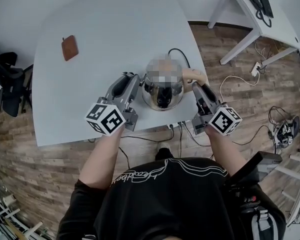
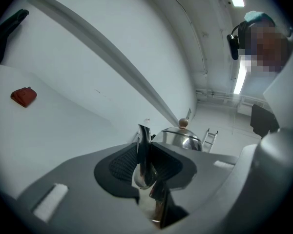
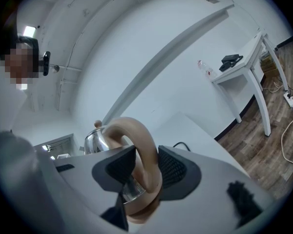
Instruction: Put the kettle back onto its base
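A shiny steel kettle with a light wooden handle hangs over the white table near its front edge. My left gripper is shut on its thin spout, which stands between the dark pads. My right gripper is shut on the wooden handle. The lid and its small knob show past the left gripper. In the right gripper view the steel body shows behind the right gripper. A black cord runs out behind the kettle. I see no base.
A red-brown flat pad lies on the table's far left. A second white table with a black phone stands at the upper right. Cables trail over the wooden floor. A dark chair sits at the left.
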`<state>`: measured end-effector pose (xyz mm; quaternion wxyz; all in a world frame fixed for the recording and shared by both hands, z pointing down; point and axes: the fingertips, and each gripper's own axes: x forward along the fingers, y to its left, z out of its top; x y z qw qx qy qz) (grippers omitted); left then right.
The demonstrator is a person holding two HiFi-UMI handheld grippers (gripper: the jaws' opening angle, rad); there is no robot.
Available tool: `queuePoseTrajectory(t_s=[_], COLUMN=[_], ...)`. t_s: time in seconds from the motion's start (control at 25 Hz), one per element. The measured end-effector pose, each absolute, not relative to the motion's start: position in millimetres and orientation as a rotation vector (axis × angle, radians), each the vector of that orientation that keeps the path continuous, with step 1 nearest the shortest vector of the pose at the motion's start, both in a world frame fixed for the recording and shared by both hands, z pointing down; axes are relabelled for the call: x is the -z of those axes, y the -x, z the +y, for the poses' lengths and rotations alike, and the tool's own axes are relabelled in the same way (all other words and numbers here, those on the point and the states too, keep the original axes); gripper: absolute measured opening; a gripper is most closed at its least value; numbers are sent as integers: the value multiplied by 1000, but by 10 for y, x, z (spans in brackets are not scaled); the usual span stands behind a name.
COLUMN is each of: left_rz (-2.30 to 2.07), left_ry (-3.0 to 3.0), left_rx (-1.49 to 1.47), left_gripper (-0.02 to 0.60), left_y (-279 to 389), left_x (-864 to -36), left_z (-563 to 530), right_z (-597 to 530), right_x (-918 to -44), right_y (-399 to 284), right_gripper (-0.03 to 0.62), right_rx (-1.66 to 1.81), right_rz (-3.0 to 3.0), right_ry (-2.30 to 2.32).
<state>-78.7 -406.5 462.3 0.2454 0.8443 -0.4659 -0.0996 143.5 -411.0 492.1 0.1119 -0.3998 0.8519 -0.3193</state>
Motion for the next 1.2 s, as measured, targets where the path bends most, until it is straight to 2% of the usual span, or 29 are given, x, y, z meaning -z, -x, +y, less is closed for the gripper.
queuePoseTrajectory(t_s=[1.2], left_rz=[-1301], left_ry=[-2370], left_rx=[273], left_gripper=[98], left_y=[787], left_x=[-4800], left_z=[-3819], right_z=[-4005], right_x=[-5053], right_y=[-1409], right_gripper=[144], right_rx=[841], right_rz=[2607], right_ry=[1179])
